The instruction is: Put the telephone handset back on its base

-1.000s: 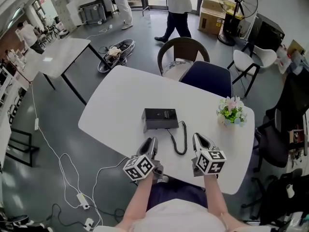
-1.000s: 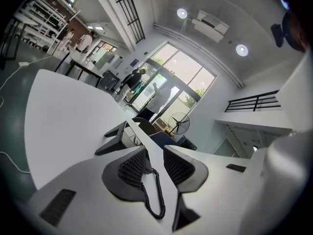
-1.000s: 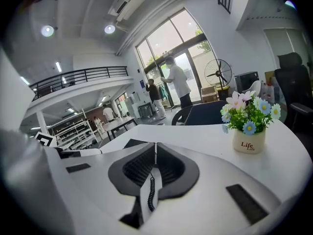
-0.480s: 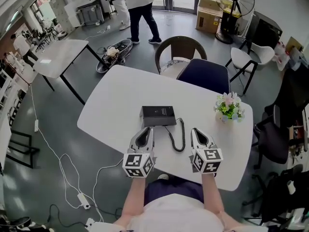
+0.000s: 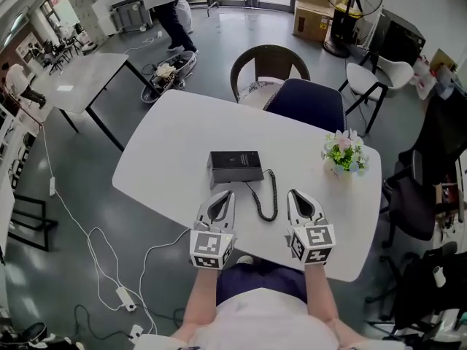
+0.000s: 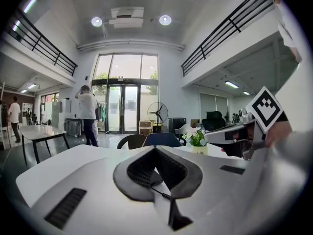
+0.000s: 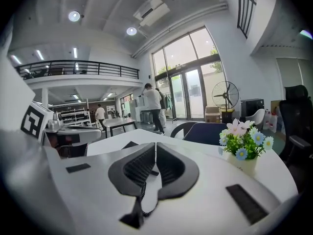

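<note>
telephone: handset and base indistinct | person: cut off by top edge

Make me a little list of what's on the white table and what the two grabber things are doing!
table: white, rounded corners
telephone: black, near the middle of the table
cord: black coiled cord, runs from the telephone toward the person, between the two grippers
handset: none seen lying apart from the telephone
flowers: small pot of flowers, at the right of the table
left gripper: fingers together, nothing between them
right gripper: fingers together, nothing between them
</note>
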